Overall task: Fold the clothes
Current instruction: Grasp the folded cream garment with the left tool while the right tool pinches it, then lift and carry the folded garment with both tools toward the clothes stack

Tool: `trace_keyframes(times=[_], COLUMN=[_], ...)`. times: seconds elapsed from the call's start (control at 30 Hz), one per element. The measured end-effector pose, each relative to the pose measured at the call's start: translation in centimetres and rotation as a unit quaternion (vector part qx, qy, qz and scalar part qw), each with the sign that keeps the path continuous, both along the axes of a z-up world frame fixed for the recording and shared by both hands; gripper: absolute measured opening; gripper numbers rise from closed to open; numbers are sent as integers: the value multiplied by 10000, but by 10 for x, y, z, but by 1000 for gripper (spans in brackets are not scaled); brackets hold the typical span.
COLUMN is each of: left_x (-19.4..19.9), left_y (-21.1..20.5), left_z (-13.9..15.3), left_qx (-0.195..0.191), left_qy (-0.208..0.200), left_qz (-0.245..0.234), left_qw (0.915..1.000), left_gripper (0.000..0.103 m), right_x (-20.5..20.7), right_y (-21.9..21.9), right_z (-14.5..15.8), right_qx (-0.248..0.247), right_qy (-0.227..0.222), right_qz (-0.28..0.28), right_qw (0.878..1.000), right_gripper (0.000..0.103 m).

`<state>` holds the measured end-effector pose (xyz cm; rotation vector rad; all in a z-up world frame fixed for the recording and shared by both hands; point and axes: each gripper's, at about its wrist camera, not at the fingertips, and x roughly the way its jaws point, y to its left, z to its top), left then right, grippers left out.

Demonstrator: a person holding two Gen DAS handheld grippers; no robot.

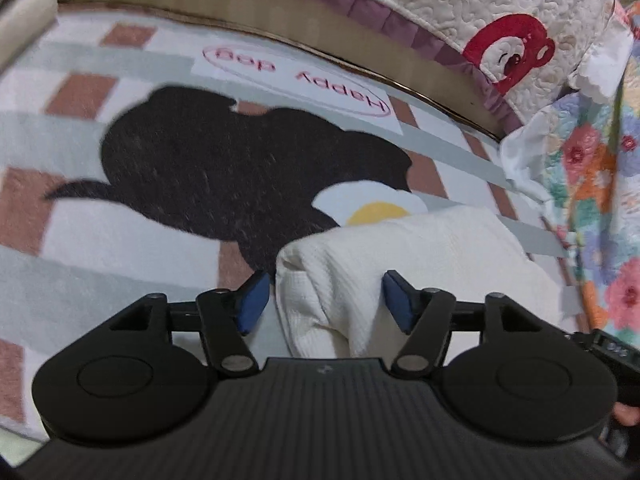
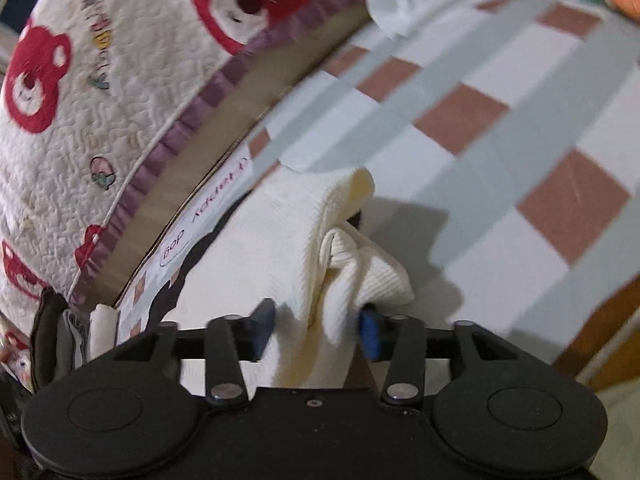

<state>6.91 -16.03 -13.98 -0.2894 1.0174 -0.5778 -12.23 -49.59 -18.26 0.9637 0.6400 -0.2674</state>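
Observation:
A cream-white knit garment (image 1: 404, 256) lies bunched on a checked blanket with a black dog print (image 1: 224, 168). My left gripper (image 1: 322, 300) is open, its blue pads either side of a folded edge of the garment. In the right wrist view the same garment (image 2: 280, 248) shows its ribbed cuff (image 2: 372, 268) bunched up. My right gripper (image 2: 316, 332) is open around that bunched fabric, blue pads on each side and not pressing it flat.
A quilted cream cushion with red bears (image 1: 500, 40) (image 2: 100, 92) and a purple ruffle borders the blanket along a brown edge (image 1: 280, 12). A floral quilt (image 1: 592, 184) lies at the right. Checked blanket (image 2: 500, 128) stretches to the right of the garment.

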Motion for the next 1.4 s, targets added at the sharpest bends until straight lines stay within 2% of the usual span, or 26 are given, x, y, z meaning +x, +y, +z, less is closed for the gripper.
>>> trace_keyframes(times=[0.07, 0.13, 0.2, 0.23, 0.3, 0.37, 0.4, 0.47, 0.5, 0.57, 0.63, 0.7, 0.83, 0.93, 1.03, 1.1, 1.17, 1.23, 1.3, 1.33, 1.37, 1.4], left_x=[6, 16, 25, 27, 29, 28, 26, 21, 18, 11, 3, -6, -15, -16, -14, -10, -8, -12, -18, -20, -23, -27], left_y=[6, 11, 12, 13, 9, 0, -6, -13, -14, -16, -20, -24, -30, -32, -28, -27, -29, -33, -37, -39, -41, -43], left_z=[-12, -28, -42, -47, -50, -49, -48, -45, -43, -34, -23, -11, 1, -5, -11, -9, -6, -1, 8, 13, 21, 30], left_qx=[-318, -614, -868, -1007, -1119, -1054, -1004, -886, -831, -681, -488, -328, -282, -112, -149, -193, -196, -179, -217, -228, -174, -67], left_qy=[192, 475, 707, 709, 531, 354, 310, 245, 213, 38, -267, -579, -796, -639, -525, -457, -521, -683, -848, -929, -1080, -1289], left_qz=[30, 15, -38, -37, -93, -245, -392, -430, -417, -461, -569, -674, -722, -682, -588, -588, -617, -690, -794, -844, -915, -1003], left_qw=[9993, 9970, 9937, 9924, 9923, 9935, 9937, 9948, 9954, 9966, 9968, 9955, 9938, 9956, 9968, 9970, 9965, 9951, 9930, 9918, 9898, 9865], left_gripper=[72, 82, 89, 89, 90, 90, 78, 66, 59, 53, 51, 50, 50, 51, 51, 51, 51, 50, 49, 49, 49, 49], right_x=[-2, -4, -9, -11, -9, -5, -3, 1, 3, 9, 15, 20, 23, 23, 17, 13, 12, 15, 16, 17, 19, 21], right_y=[0, 0, 0, 0, -1, -3, -4, -3, -3, 0, 5, 11, 13, 10, 1, -4, -3, 3, 8, 8, 7, 9], right_z=[-12, -28, -42, -47, -50, -51, -51, -50, -49, -42, -24, 1, 26, 17, -1, -9, -13, -21, -29, -31, -33, -28], right_qx=[358, 1009, 1644, 1843, 1887, 1783, 1735, 1612, 1516, 1180, 531, -192, -784, -719, -141, 256, 433, 603, 748, 811, 867, 754], right_qy=[7, 82, -53, -122, -222, -314, -361, -429, -437, -477, -555, -611, -649, -288, -136, -75, -8, 13, -269, -389, -516, -628], right_qz=[-110, -104, -319, -416, -435, -426, -414, -365, -318, -133, 164, 495, 680, 637, 372, 245, 265, 364, 273, 187, 122, 169], right_qw=[9993, 9948, 9859, 9819, 9808, 9826, 9833, 9853, 9870, 9918, 9969, 9967, 9925, 9950, 9991, 9993, 9987, 9975, 9965, 9958, 9948, 9950], right_gripper=[66, 66, 65, 65, 66, 66, 66, 66, 55, 22, 21, 20, 20, 24, 38, 56, 60, 71, 71, 67, 37, 24])
